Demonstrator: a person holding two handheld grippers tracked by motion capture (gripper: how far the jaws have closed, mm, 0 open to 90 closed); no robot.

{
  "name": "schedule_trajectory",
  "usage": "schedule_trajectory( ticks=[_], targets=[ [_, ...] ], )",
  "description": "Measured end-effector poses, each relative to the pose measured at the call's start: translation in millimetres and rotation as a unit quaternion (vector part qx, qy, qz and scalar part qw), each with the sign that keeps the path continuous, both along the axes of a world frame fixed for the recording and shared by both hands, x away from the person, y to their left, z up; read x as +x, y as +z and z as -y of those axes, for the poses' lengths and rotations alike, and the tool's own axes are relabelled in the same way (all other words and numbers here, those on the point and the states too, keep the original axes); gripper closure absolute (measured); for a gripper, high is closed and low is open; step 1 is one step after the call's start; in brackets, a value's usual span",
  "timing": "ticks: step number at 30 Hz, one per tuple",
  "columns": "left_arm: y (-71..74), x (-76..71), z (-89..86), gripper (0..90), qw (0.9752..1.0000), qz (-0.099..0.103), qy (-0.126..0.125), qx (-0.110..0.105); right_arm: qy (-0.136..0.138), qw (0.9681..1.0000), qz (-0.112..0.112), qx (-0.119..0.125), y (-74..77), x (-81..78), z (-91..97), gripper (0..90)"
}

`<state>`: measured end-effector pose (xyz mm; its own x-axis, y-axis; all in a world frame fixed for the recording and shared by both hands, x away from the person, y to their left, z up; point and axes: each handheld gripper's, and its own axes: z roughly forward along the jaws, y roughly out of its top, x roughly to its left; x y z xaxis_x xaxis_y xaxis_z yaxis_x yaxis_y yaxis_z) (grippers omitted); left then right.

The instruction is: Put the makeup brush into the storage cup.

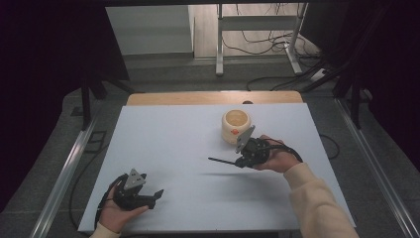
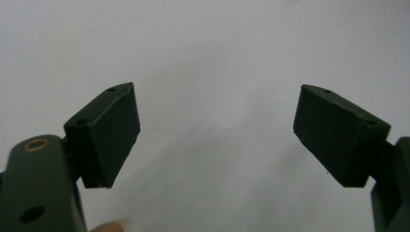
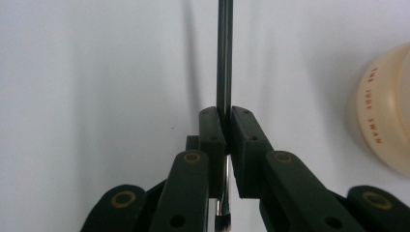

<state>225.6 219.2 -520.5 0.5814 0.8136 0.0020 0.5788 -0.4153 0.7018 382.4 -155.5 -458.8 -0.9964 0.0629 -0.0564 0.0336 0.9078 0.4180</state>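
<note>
The counter [image 1: 163, 144] carries a pale sheet over its whole working area, with a strip of bare wood showing along its far edge.

A cream, round jar [image 1: 235, 126] stands upright on the counter, right of centre and toward the far edge. Its top is open and an orange mark sits on its near side. In the right gripper view the jar [image 3: 387, 121] appears at the right edge, bearing red lettering on its wall.

The right tongs [image 1: 236, 162] are positioned just in front of the jar, near it; whether they touch it cannot be told. They are held by a hand in a cream sleeve [image 1: 317, 203] entering from the near right corner. The jaws are pressed together on a thin dark brush [image 1: 222, 161], which extends level toward the left edge of the counter, above the surface, casting a shadow on the sheet below it. In the right gripper view the brush handle [image 3: 224, 53] runs straight out between the pads of the right tongs [image 3: 225, 126], and a metal ferrule with bristles shows beneath them.

The left tongs [image 1: 157, 195] rest near the near left corner of the counter, well apart from the jar and brush. In the left gripper view the left tongs [image 2: 215, 133] stand spread wide, with nothing between them.
</note>
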Motion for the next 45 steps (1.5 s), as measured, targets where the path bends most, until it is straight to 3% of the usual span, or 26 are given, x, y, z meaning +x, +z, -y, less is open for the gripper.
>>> schedule_trajectory(
  ticks=[4,10,16,20,25,31,45],
  targets=[
    [0.3,0.1,0.8,16.8,1.0000,0.002,0.000,-0.001,-0.013,0.9999,-0.003,-0.005,-1.3,-3.1,0.0,83.8],
    [1.1,0.0,1.4,16.8,1.0000,0.003,-0.002,0.000,-0.066,0.9975,-0.010,-0.025,-4.7,-5.6,-0.7,83.8],
    [1.3,0.2,2.1,16.8,1.0000,0.003,-0.002,0.000,-0.117,0.9928,-0.024,-0.007,-3.8,-12.0,-1.3,83.8],
    [1.2,0.3,2.9,16.8,1.0000,0.004,-0.003,0.000,-0.136,0.9903,-0.029,0.012,-0.1,-18.2,-1.0,83.8],
    [1.9,0.0,4.1,16.8,1.0000,0.005,-0.004,0.001,-0.144,0.9889,-0.031,0.019,0.0,-25.4,-3.2,83.8],
    [3.7,-0.4,5.6,17.0,0.9998,0.017,-0.006,0.004,-0.149,0.9881,-0.036,0.011,-2.3,-31.7,-10.4,83.8],
    [18.7,-1.0,25.1,17.5,0.9966,0.075,-0.027,0.023,-0.148,0.9876,-0.051,0.007,-6.1,-36.6,-24.5,83.8]
  ],
)
